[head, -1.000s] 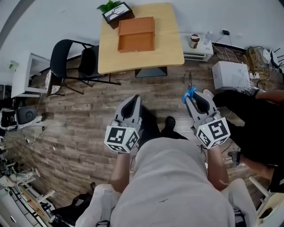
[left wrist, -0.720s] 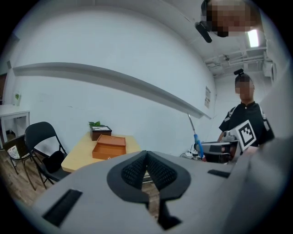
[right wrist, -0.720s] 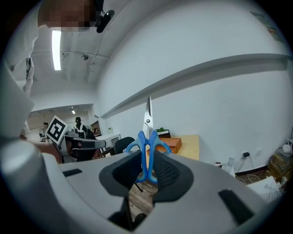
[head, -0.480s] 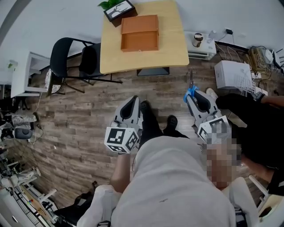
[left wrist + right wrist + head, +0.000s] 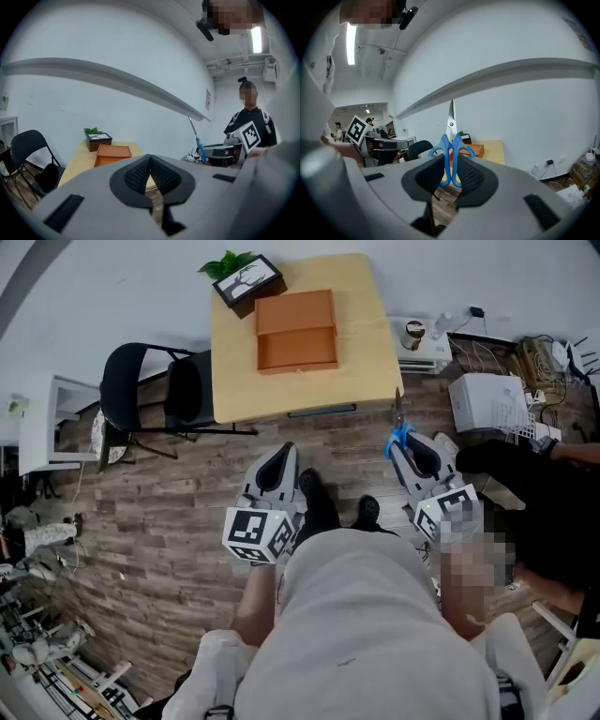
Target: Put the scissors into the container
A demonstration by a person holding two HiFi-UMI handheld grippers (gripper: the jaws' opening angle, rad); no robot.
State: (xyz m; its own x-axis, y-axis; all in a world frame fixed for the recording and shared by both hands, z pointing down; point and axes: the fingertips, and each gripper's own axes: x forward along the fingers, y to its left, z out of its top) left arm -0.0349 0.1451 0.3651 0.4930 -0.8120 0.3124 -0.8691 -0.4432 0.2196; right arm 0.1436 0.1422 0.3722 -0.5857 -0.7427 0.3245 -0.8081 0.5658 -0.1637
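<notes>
Blue-handled scissors (image 5: 399,427) stick forward out of my right gripper (image 5: 403,448), blades closed and pointing toward the table. In the right gripper view the jaws are shut on the blue handles (image 5: 451,157) and the blades (image 5: 451,123) rise straight up. An orange open container (image 5: 297,329) lies on the light wooden table (image 5: 361,371) ahead; it shows too in the left gripper view as the orange container (image 5: 112,153). My left gripper (image 5: 279,459) is held over the floor with its jaws shut on nothing.
A black chair (image 5: 150,390) stands left of the table. A potted plant in a dark box (image 5: 242,277) sits at the table's far left corner. A white box (image 5: 492,401), cables and a seated person's dark legs (image 5: 525,484) are on the right. My shoes (image 5: 337,507) are below.
The table and container have drawn slightly nearer and lower in the head view as I stepped forward. Both grippers keep the same pose, the scissors still held.
</notes>
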